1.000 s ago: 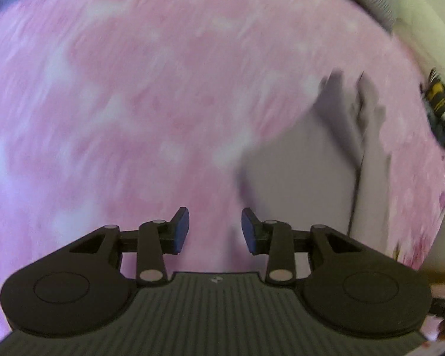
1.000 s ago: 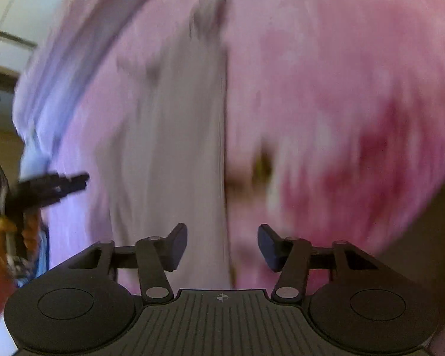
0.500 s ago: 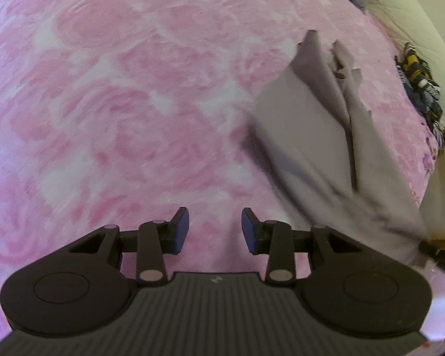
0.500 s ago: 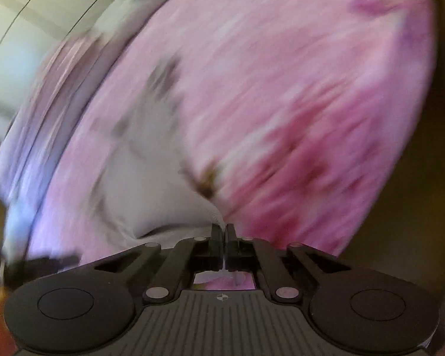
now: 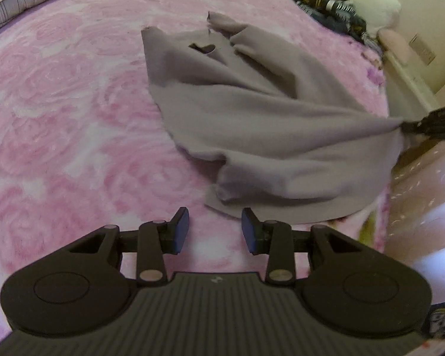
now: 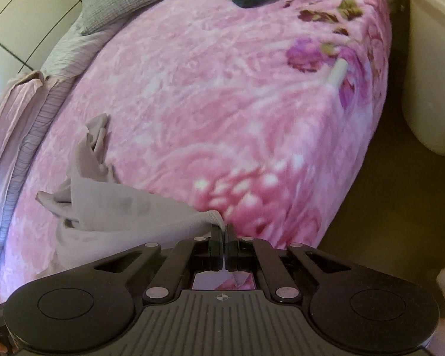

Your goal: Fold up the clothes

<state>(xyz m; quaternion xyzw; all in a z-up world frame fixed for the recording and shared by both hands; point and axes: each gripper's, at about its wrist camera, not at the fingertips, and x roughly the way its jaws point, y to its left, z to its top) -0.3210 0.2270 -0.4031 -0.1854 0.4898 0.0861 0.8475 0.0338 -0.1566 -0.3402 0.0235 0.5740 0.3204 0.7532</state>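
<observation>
Grey soft knit garment (image 5: 252,124) lies rumpled on pink rose-print plush blanket (image 5: 59,103). Right gripper (image 6: 223,237) clamped on garment corner, fabric taut. Left gripper (image 5: 215,231) spread, empty, near loose hem. Advise: left pinches opposite corner; both lift evenly, spread flat before folding.

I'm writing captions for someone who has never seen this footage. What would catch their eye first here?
First the pink rose-patterned blanket that covers the whole bed. Next the grey garment lying crumpled in the middle of it, one edge pulled taut to the right, where the right gripper is shut on it. The left gripper hangs open just short of the garment's near hem, and a dark striped pile of clothes sits at the far corner.
</observation>
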